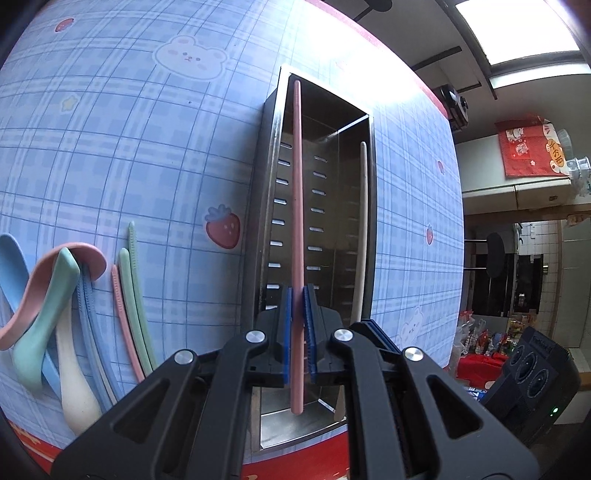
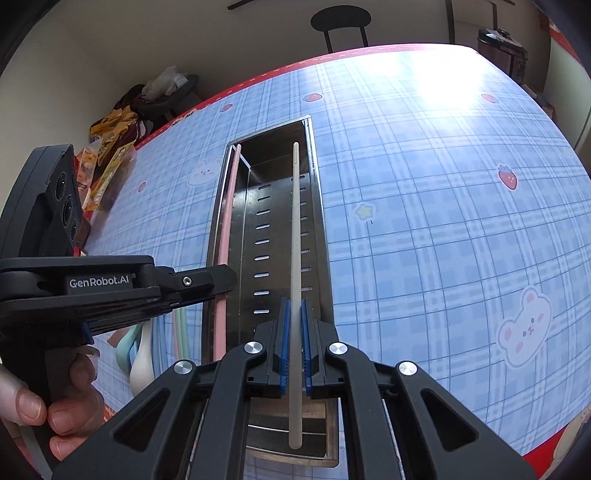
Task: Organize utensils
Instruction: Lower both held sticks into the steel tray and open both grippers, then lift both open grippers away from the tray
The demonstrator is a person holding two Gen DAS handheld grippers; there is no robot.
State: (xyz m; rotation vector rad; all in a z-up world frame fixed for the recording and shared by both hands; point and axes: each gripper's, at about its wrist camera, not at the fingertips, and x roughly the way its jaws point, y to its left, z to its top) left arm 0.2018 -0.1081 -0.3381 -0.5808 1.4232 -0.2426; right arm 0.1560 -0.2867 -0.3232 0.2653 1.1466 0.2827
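Observation:
A long steel utensil box (image 1: 273,155) (image 2: 317,206) with slotted walls lies on the blue plaid tablecloth. My left gripper (image 1: 297,295) is shut on a pink chopstick (image 1: 296,206), which hangs over the box's left side. My right gripper (image 2: 294,306) is shut on a white chopstick (image 2: 294,236) over the box's right side. The white chopstick (image 1: 362,221) also shows in the left wrist view, the pink chopstick (image 2: 226,236) in the right wrist view. Left of the box lie pastel spoons (image 1: 40,306) and several chopsticks (image 1: 129,295).
The table's red edge (image 1: 295,458) runs close below the box. A person's hand (image 2: 44,406) grips the left gripper's handle (image 2: 92,284). A chair (image 2: 341,22) and snack bags (image 2: 107,147) stand beyond the far edge; a black unit (image 1: 532,373) sits off the table.

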